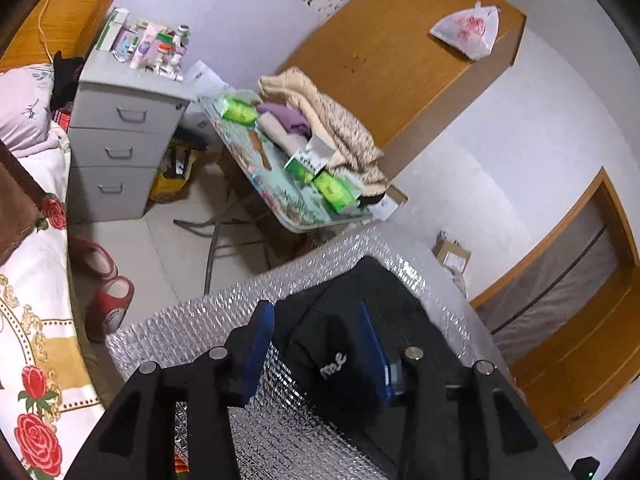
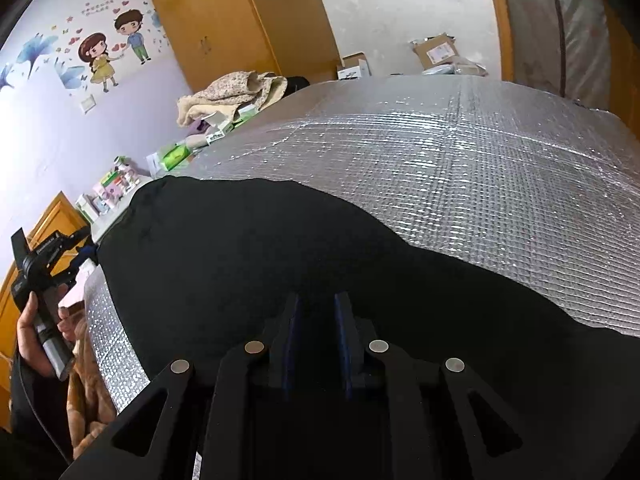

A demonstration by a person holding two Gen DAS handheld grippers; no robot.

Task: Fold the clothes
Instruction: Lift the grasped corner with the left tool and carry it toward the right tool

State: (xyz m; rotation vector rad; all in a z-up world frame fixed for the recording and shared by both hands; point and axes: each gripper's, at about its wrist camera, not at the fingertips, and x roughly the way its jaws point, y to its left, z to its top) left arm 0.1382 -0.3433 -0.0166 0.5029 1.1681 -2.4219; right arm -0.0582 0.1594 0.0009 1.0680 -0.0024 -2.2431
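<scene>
Fabric, black and limp, lies spread across our foil-covered desk (image 2: 460, 168): the garment (image 2: 280, 248) will sag, so we'd pinch a hem. Left hand-held gripper (image 1: 316, 344) gapes at its 9 o'clock corner; right hand-held gripper (image 2: 316, 312) nips the near edge.

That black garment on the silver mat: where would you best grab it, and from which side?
Grip the black garment at a thin edge or corner, coming low from the side. It lies spread flat on the silver mat, so only its rim offers a lip to pinch. The left tongs stand open around a bunched end; the right tongs sit at the near edge.
</scene>
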